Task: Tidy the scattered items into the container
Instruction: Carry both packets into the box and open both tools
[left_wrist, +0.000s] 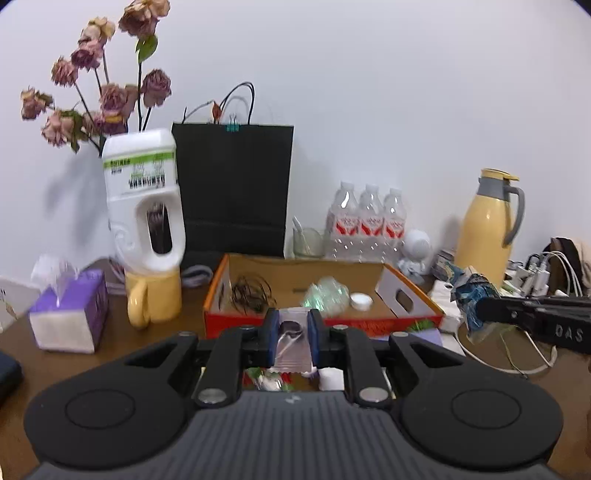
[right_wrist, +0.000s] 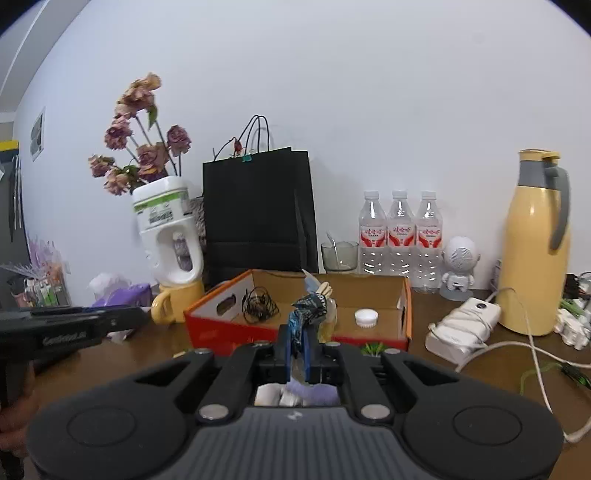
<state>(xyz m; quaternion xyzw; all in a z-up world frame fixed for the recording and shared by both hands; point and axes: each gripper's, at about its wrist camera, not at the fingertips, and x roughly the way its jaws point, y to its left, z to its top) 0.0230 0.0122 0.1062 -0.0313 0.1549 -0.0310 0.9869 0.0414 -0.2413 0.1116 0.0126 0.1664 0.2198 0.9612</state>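
Note:
An open cardboard box (left_wrist: 229, 323) with a red-orange front wall stands on the brown table just ahead of both grippers. A tangle of black wire (left_wrist: 251, 291), a crumpled clear wrapper (left_wrist: 327, 293) and a white cap (left_wrist: 361, 301) lie in it. My left gripper (left_wrist: 291, 321) is shut on a small clear sachet (left_wrist: 290, 332) with a dark round piece inside, held before the box's front wall. My right gripper (right_wrist: 295, 332) is shut on a crumpled blue wrapper (right_wrist: 308, 308), also just short of the box (right_wrist: 229, 332). The wire (right_wrist: 258, 304) and cap (right_wrist: 366, 317) show there too.
Behind the box stand a black paper bag (left_wrist: 232, 188), a white jug of dried flowers on a yellow mug (left_wrist: 155, 299), a glass cup (right_wrist: 340, 256), three water bottles (right_wrist: 400, 232) and a yellow thermos (right_wrist: 535, 251). A purple tissue pack (left_wrist: 70, 314) is left; a power bank with cables (right_wrist: 461, 325) right.

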